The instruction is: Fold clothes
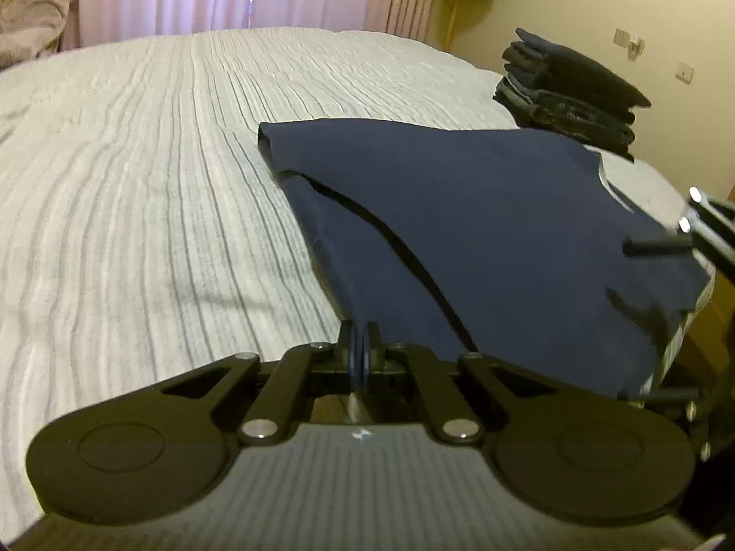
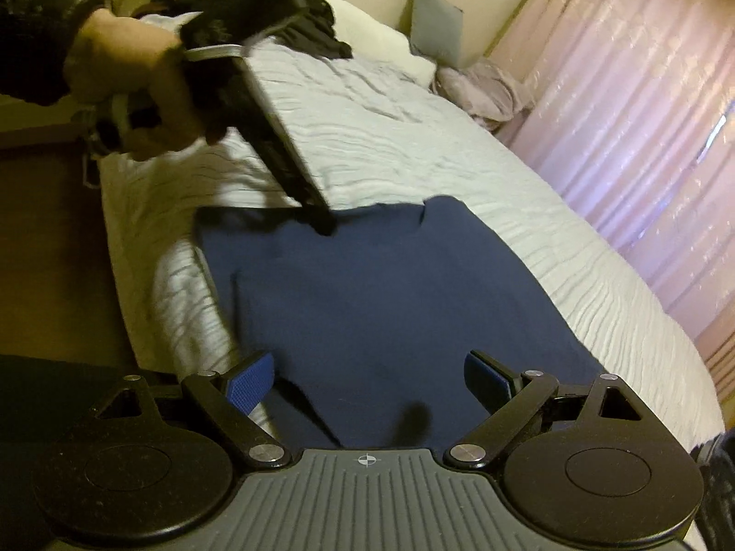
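Observation:
A navy blue garment (image 1: 482, 211) lies partly folded on the white ribbed bedspread (image 1: 138, 174). My left gripper (image 1: 360, 344) is shut on the garment's near edge and holds it pinched between its fingers. In the right wrist view the same garment (image 2: 376, 294) spreads across the bed, and the left gripper (image 2: 324, 225) touches its far edge, held by a hand. My right gripper (image 2: 367, 376) is open just above the garment's near part, its blue pads (image 2: 250, 383) wide apart with nothing between them. The right gripper also shows at the right edge of the left wrist view (image 1: 661, 243).
A stack of folded dark clothes (image 1: 569, 92) stands at the bed's far right corner. A dark heap of clothes (image 2: 298, 14) and pillows (image 2: 434, 23) lie at the head of the bed. Pink curtains (image 2: 643, 115) hang along one side. The bed's edge (image 2: 133, 303) drops to brown floor.

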